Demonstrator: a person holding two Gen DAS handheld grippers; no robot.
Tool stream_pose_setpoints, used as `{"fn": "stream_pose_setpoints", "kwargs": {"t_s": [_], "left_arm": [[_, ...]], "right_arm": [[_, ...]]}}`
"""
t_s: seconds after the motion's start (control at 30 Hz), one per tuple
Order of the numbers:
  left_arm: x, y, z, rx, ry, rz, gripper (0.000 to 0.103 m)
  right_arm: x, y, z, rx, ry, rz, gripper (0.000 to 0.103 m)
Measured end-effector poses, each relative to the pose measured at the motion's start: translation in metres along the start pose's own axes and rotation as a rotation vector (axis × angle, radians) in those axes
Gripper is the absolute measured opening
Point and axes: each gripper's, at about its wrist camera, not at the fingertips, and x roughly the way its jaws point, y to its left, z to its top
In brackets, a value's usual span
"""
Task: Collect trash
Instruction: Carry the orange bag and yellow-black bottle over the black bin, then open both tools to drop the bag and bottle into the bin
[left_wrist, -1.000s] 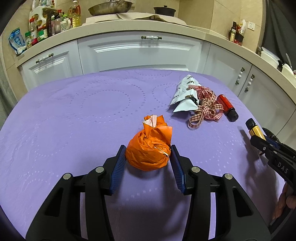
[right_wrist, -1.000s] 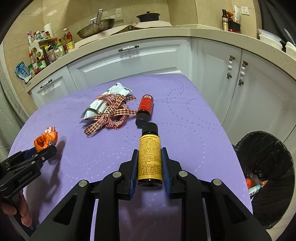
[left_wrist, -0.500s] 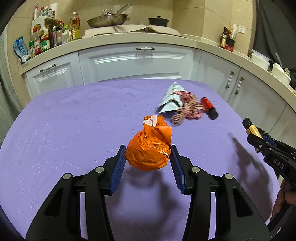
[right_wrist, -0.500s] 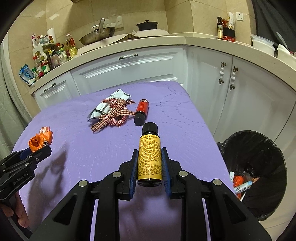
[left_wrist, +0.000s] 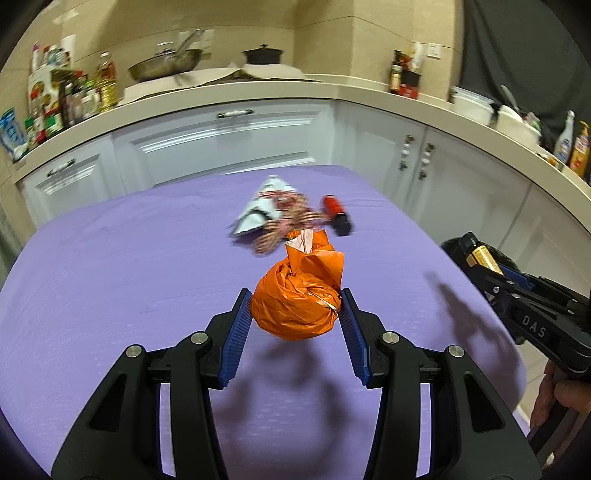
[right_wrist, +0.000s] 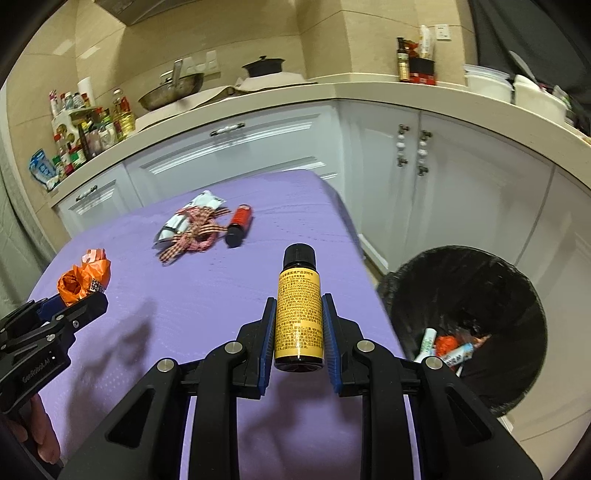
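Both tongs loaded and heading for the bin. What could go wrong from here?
1. The small yellow-labelled bottle with a black cap is pinched only low on its smooth sides by the right tongs; it could slip or tip before reaching the black-lined trash bin.
2. The crumpled orange plastic bag in the left tongs is soft and may squeeze out.
3. The bin stands below the purple table's edge, so an early release likely lands on the floor.
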Motion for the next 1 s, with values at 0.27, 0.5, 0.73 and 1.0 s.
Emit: {"fn": "stream_pose_setpoints", "kwargs": {"t_s": [0.27,0.5,0.73,1.0], "left_arm": [[0.005,-0.053,0.002,0.078,-0.004,-0.076,0.046],[0.012,-0.095,0.004,0.136,-0.009,-0.129,0.046],[0.020,-0.132,0.007,0.183,-0.010,-0.163,0.046],[0.034,-0.172,0.014,0.230,-0.019,-0.192,0.046]], "right_arm": [[-0.018,-0.041,-0.008,0.067,-0.021,-0.065,0.025],[-0.030,-0.080,-0.015,0.134,-0.032,-0.122,0.025],[-0.037,-0.114,-0.019,0.180,-0.042,-0.162,0.025],[-0.037,-0.146,-0.017,0.218,-0.053,-0.196,0.025]]}}
